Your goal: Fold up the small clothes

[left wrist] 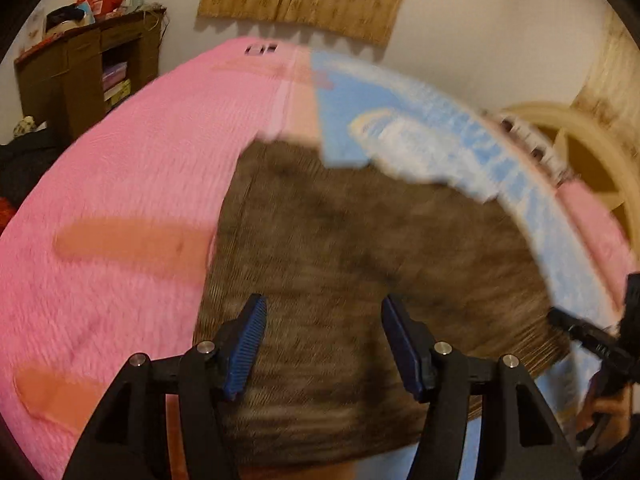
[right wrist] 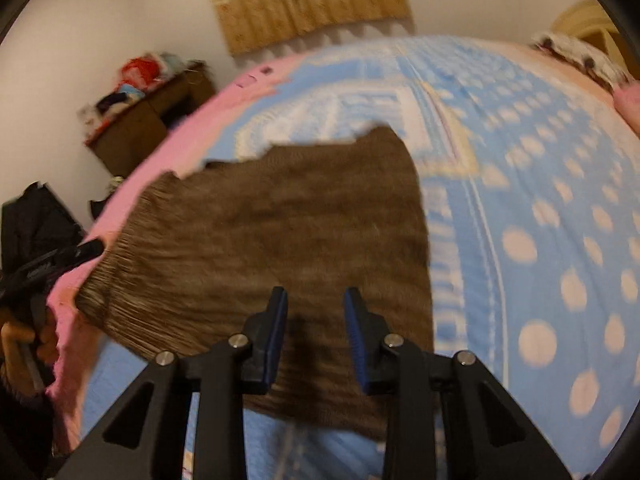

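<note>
Reading any writing is impossible, pics too blurred. Your left gripper (left wrist: 322, 344) & right gripper (right wrist: 316, 334) angle down over the brown knit garment (right wrist: 280, 232), both w/ jaws apart, nothing clamped.

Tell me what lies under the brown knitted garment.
The brown knitted garment lies on a pink and blue patterned bedspread, straddling where the colours meet. Anything beneath its middle is covered.

1. Here's the bed (right wrist: 540, 208), spread with a cover that's pink (left wrist: 120, 168) on one side and blue with pale dots on the other.
2. Flat across that colour seam lies the brown knit garment (right wrist: 280, 240) (ribbed hem toward the pink side).
</note>
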{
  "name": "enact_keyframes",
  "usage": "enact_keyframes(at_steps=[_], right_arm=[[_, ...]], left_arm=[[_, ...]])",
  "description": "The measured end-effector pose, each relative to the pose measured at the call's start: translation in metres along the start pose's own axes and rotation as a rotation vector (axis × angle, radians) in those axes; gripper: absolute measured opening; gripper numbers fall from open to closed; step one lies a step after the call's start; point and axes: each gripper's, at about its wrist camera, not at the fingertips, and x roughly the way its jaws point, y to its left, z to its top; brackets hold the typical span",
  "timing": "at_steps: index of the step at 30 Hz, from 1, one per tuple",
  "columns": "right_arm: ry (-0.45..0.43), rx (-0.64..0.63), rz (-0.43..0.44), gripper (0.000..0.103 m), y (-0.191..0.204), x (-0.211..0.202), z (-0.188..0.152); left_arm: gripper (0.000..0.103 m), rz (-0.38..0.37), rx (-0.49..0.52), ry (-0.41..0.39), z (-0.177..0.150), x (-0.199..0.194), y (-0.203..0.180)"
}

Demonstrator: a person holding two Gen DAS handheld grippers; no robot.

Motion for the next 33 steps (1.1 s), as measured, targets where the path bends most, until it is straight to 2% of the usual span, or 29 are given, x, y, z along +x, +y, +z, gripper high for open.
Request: enact_keyframes(at_steps=[1,3,4,6,8,11,12,14,17,19,20,21,23,25,27,30,33], right_arm=[[-0.022,0.003,0.001,0.026,-0.002,-0.001,-0.001],[-0.004,0.025,-0.027,0.026,-0.004,-0.01,-0.007],[-0.002,0.035,-0.062,0.026,-0.002,-0.018,-0.009],[-0.037,0.007,-0.156,0.034,0.012,-0.035,-0.012],[-0.103,-0.043,-0.101,0.034,0.034,-0.052,-0.014],[-0.146,-0.108,0.011,0.044,0.076,-0.056,-0.017],[-0.138,-0.128,0.05,0.049,0.088,-0.052,-0.018],[-0.104,-0.157,0.094,0.05,0.117,-0.032,-0.019],[-0.047,-0.157,0.162,0.05,0.142,-0.001,-0.027],[0.046,-0.127,0.213,0.048,0.151,0.024,-0.038],[0.053,-0.125,0.204,0.048,0.154,0.028,-0.044],[0.01,-0.166,0.181,0.048,0.158,0.024,-0.049],[0.028,-0.221,0.163,0.048,0.163,0.019,-0.05],[0.027,-0.186,0.213,0.048,0.156,0.009,-0.045],[-0.024,-0.14,0.257,0.048,0.148,-0.008,-0.039],[-0.086,-0.161,0.243,0.049,0.149,-0.026,-0.026],[-0.093,-0.171,0.23,0.051,0.154,-0.03,-0.014]], left_arm=[[0.06,-0.013,0.007,-0.001,-0.004,0.002,0.003],[0.06,-0.013,0.039,-0.023,-0.011,-0.006,0.003],[0.061,0.005,0.049,-0.02,-0.012,-0.012,0.002],[0.061,0.081,0.053,-0.029,-0.015,-0.027,-0.002],[0.061,0.089,0.018,-0.069,-0.017,-0.042,0.003],[0.068,0.065,-0.109,-0.124,-0.022,-0.052,0.016],[0.069,0.069,-0.141,-0.125,-0.024,-0.051,0.02],[0.069,0.083,-0.198,-0.114,-0.03,-0.044,0.027],[0.069,0.09,-0.222,-0.071,-0.037,-0.03,0.027],[0.069,0.093,-0.229,-0.096,-0.044,-0.028,0.027],[0.069,0.093,-0.225,-0.109,-0.047,-0.029,0.026],[0.069,0.094,-0.219,-0.109,-0.048,-0.029,0.024],[0.069,0.1,-0.209,-0.108,-0.049,-0.03,0.023],[0.071,0.104,-0.218,-0.108,-0.048,-0.029,0.023],[0.074,0.109,-0.228,-0.104,-0.046,-0.027,0.021],[0.077,0.145,-0.215,-0.085,-0.042,-0.024,0.014],[0.077,0.162,-0.197,-0.067,-0.039,-0.021,0.007]])
